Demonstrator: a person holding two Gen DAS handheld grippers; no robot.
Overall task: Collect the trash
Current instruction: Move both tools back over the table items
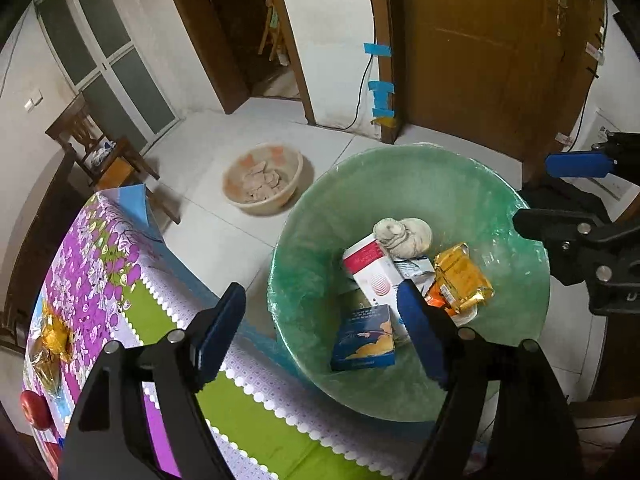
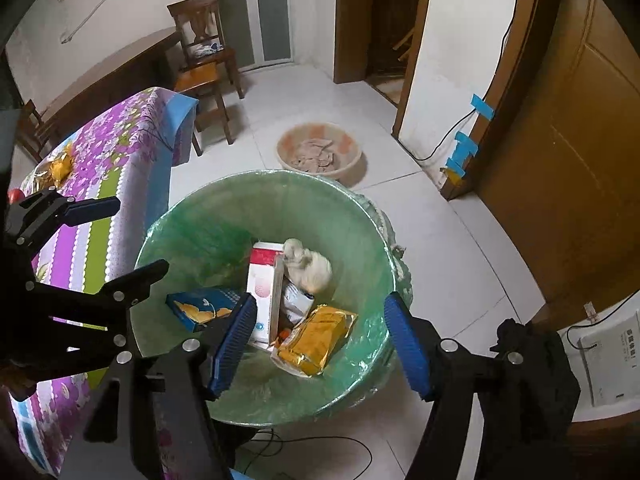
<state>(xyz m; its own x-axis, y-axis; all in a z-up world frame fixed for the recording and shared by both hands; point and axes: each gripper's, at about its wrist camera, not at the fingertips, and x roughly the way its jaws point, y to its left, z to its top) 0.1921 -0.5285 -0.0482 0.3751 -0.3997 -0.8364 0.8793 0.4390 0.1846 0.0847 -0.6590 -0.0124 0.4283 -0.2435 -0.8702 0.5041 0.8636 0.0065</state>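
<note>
While both tongs (image 1: 320, 332) (image 2: 320, 344) gape, trash fills the bin (image 2: 200, 208).

The round plastic bin (image 2: 224, 216) wears a translucent pale green liner. Inside lie a dark blue cardboard box with a yellow-orange print (image 1: 363, 338), a white box with a red band (image 1: 370, 270), a shiny golden-yellow foil wrapper (image 2: 314, 338) and a cream crumpled wad (image 2: 310, 266). At the left of the frame, the counter's cloth (image 2: 116, 152) shows purple flowers, green and white stripes and a light blue border. The round floor basin (image 2: 320, 150) is beige with orange patches. Each hand-held gripper (image 2: 324, 348) is black with blue pads.
</note>
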